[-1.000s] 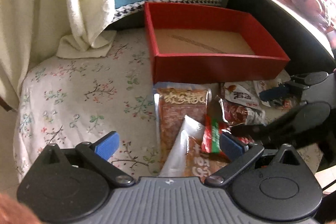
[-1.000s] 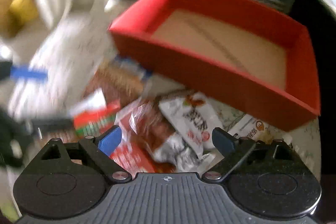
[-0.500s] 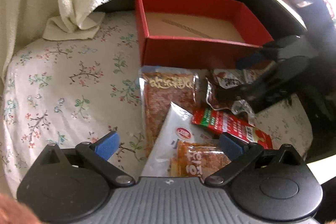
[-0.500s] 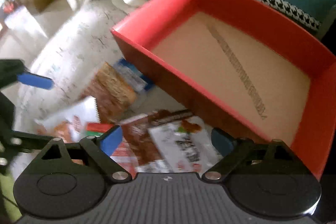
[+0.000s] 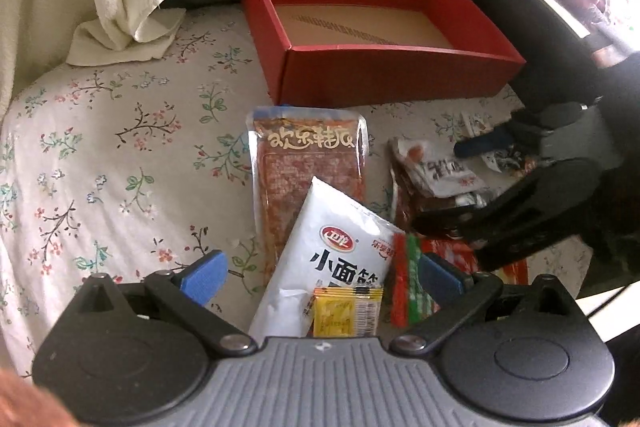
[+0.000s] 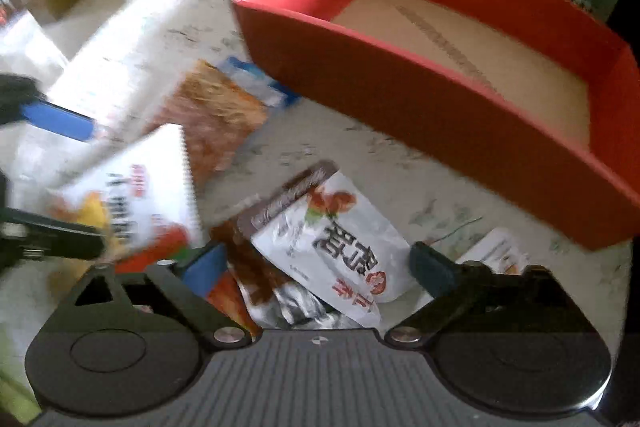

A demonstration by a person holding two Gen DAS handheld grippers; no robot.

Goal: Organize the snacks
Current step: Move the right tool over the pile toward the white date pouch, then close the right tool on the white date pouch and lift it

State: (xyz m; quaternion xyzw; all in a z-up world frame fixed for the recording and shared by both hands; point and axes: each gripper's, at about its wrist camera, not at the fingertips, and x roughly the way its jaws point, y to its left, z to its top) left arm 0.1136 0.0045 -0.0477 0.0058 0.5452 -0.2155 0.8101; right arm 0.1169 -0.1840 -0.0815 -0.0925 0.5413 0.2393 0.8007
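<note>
— Floral cloth covers the table (image 5: 100, 155), and the red box (image 5: 384, 67) at its far side has nothing in it. What's the left tool (image 5: 322, 273) doing?

— Spread wide, holding nothing, low over the white noodle packet (image 5: 340, 247), which lies across the long brown snack pack (image 5: 308, 163). Pinching down here could catch both layers, or just slick film that slips out.

— And the right tool (image 6: 318, 265)?

— Also spread and empty, over the white packet with red print (image 6: 332, 247), which sits on a crumpled brown one (image 6: 256, 267). Same risk: a loose corner grip that drops short of the box.

— Anything between the two?

— They work close together. In the left view the right tool reaches right into the pile, so a collision seems possible. The striped red-green packet (image 5: 404, 279) lies just beside the noodle packet and could get dragged along. The right view is blurred, so I can't judge contact.
</note>
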